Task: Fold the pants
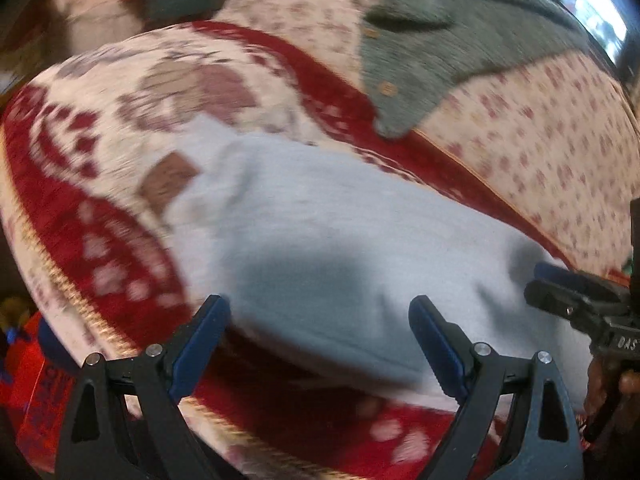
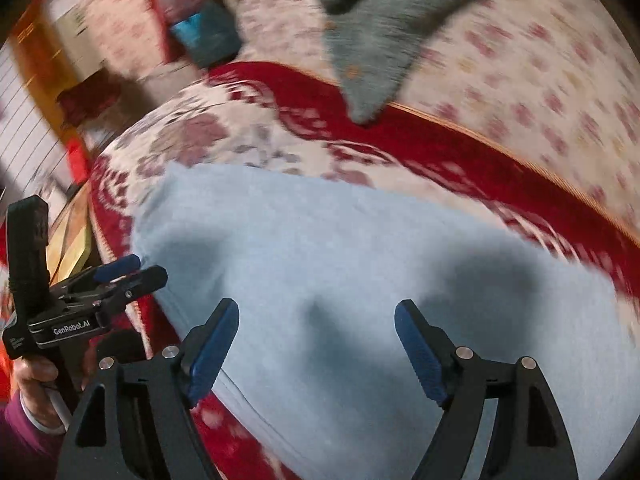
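Note:
Light blue pants [image 1: 312,232] lie folded in a flat stack on a red and cream patterned blanket [image 1: 92,128]; layered edges show in the right wrist view [image 2: 320,272]. A brown label [image 1: 168,180] sits at their far left corner. My left gripper [image 1: 320,332] is open and empty, just above the pants' near edge. My right gripper [image 2: 316,332] is open and empty over the pants. Each gripper shows in the other's view, the right one [image 1: 568,288] at the pants' right end, the left one [image 2: 128,272] at their left edge, jaws close together.
A grey-green knitted cardigan [image 1: 448,40] with buttons lies beyond the pants on a floral sheet [image 1: 540,132]. A blue item [image 2: 204,36] and clutter sit at the far left. The blanket's edge drops off at the left.

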Available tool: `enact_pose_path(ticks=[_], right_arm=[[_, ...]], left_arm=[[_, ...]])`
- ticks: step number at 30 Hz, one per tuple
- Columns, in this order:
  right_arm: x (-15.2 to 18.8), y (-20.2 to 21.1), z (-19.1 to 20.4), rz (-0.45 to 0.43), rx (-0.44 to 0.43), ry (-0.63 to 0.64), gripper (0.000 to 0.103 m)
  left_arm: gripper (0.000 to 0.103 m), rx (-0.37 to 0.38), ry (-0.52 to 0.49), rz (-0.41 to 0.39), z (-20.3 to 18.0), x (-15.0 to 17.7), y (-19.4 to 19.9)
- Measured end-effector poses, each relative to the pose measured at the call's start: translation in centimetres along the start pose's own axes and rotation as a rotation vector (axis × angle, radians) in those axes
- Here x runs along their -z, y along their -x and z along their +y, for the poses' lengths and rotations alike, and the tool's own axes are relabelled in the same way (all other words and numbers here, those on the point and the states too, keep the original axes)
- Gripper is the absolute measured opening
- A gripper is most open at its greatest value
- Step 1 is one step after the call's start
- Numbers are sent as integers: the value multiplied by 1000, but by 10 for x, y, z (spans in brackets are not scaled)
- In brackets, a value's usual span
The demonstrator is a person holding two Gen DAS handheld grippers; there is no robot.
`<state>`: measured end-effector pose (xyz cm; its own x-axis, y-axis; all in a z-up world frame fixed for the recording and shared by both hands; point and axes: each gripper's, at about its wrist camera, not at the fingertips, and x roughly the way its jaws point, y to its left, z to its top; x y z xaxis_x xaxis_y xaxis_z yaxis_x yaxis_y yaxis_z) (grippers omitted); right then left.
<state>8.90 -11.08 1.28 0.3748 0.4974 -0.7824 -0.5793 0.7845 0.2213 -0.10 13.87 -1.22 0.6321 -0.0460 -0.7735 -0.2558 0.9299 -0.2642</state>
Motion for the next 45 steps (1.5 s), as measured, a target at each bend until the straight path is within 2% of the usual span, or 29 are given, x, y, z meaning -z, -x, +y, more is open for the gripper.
enact_pose_path(ticks=[3, 10, 14, 19, 23, 29, 31, 34, 36, 37, 39, 40, 41, 42, 43, 44, 45], right_arm=[[-26, -19, 20, 14, -28, 100, 85], [-81, -67, 55, 75, -167, 256, 85], [-111, -98, 67, 123, -243, 333, 87], [-144, -141, 69, 205, -358, 353, 88], [-158, -176, 75, 259, -401, 380, 89], [-164, -219, 92, 376, -595, 391, 89], [-163, -232, 95, 403, -615, 391, 89], [-158, -250, 96, 461, -657, 375, 88], [-153, -254, 101, 463, -660, 394, 85], [-151, -253, 105, 454, -658, 414, 75], [-147, -247, 113, 432, -652, 453, 64], [-146, -242, 117, 419, -638, 482, 58], [-145, -236, 121, 408, -623, 507, 53], [-145, -231, 123, 398, -613, 523, 50], [-146, -225, 126, 383, -597, 543, 47], [-146, -221, 130, 373, -586, 559, 44], [-147, -214, 134, 359, -577, 583, 43]], left_arm=[[92, -14, 61, -1, 21, 0, 0], [92, -20, 192, -1, 58, 1, -9], [92, 39, 249, -1, 70, 2, -18], [93, 91, 234, 17, 69, 2, -33], [93, 91, 238, 31, 74, 1, -42], [99, 113, 237, 33, 71, -5, -56], [103, 104, 225, 25, 68, -5, -61], [103, 82, 221, 8, 65, -6, -63], [103, 75, 213, 3, 63, -7, -66], [103, 70, 205, 5, 62, -8, -68], [103, 96, 219, -5, 64, -9, -66], [96, 106, 225, -12, 66, -10, -66], [85, 98, 222, -19, 67, -10, -64], [62, 98, 214, -27, 68, -9, -62], [43, 150, 217, -22, 68, -9, -61], [34, 185, 218, -14, 68, -8, -60], [34, 178, 207, -21, 66, -8, -57]])
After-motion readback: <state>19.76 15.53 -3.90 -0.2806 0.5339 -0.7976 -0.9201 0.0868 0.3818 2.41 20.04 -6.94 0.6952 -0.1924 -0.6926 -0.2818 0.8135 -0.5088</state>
